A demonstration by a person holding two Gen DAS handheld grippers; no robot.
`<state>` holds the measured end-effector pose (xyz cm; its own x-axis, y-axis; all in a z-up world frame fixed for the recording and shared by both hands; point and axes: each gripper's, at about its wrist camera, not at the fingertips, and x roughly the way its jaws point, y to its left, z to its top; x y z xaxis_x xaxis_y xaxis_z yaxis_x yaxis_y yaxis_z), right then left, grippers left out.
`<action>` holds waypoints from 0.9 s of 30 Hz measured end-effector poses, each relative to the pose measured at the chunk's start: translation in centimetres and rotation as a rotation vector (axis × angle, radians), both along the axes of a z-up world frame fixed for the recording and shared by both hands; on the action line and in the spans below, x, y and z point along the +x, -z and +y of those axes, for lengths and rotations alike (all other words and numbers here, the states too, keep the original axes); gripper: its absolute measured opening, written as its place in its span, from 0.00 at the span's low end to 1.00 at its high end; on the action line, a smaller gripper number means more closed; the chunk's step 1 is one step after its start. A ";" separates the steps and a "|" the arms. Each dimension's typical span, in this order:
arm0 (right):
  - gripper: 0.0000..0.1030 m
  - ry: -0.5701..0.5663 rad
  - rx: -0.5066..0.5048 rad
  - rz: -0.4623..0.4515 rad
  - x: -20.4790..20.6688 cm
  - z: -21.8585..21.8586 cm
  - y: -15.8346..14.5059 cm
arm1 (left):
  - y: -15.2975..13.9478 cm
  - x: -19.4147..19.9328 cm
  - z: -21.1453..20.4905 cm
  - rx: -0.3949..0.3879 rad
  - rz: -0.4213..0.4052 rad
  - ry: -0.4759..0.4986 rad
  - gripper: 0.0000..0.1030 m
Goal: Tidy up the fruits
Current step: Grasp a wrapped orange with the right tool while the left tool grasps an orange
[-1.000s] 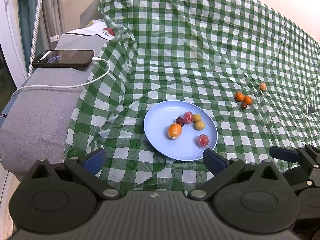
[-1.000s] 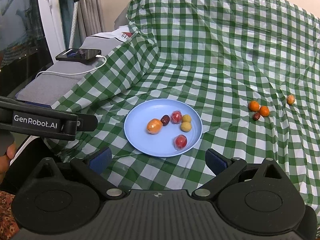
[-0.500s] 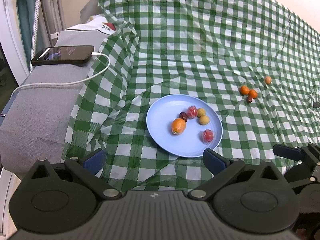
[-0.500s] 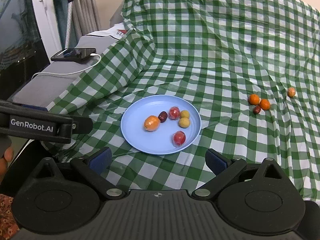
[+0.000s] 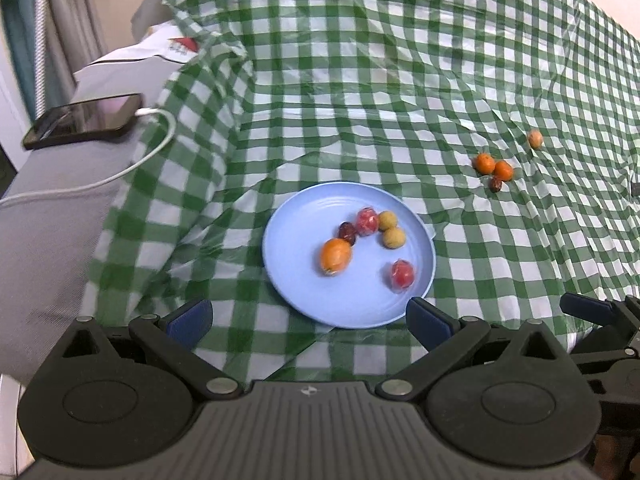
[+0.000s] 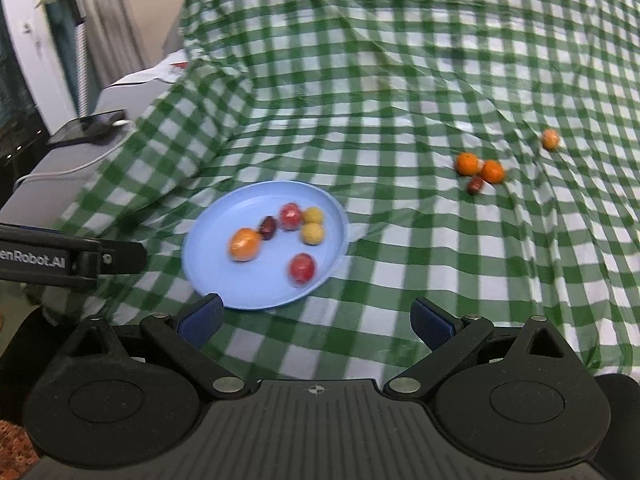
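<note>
Left wrist view: left tongs [image 5: 308, 314] spread apart, empty. Blue plate [image 5: 296, 280] just ahead between the tips; its oval orange fruit [image 5: 335, 255] has its long axis running far-right to near-left. Right wrist view: right tongs [image 6: 316, 316] apart, empty; plate [image 6: 212, 276] ahead-left, loose oranges [image 6: 479, 167] far ahead-right on the checked cloth [image 6: 400, 80].

One blue plate [image 5: 296, 240] holding six fruits [image 5: 335, 255]; four, seemingly, loose fruits [image 5: 503, 170] on cloth.

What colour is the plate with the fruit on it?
Light blue. The plate shows most sharply in the left wrist view.
</note>
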<state>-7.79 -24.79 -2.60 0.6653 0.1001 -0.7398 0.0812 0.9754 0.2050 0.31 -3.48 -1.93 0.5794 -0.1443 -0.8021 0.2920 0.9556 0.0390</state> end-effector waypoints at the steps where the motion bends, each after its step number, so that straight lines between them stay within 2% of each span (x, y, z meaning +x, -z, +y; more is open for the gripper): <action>1: 0.97 0.017 -0.002 0.001 0.1 -0.6 0.2 | 0.1 0.4 -0.6 0.003 0.002 0.008 1.00; 8: 0.97 0.178 -0.063 -0.010 1.5 -7.8 1.5 | 0.3 4.4 -6.8 0.007 -0.005 0.090 1.00; 15: 0.97 0.345 -0.136 -0.047 5.1 -16.7 3.2 | 2.0 10.3 -15.8 -0.006 -0.010 0.224 1.00; 21: 0.97 0.420 -0.197 -0.093 10.8 -24.2 5.8 | 4.6 16.3 -23.3 -0.031 0.033 0.326 1.00; 27: 0.96 0.437 -0.207 -0.081 18.2 -30.0 9.7 | 9.5 21.4 -29.5 0.060 0.071 0.414 1.00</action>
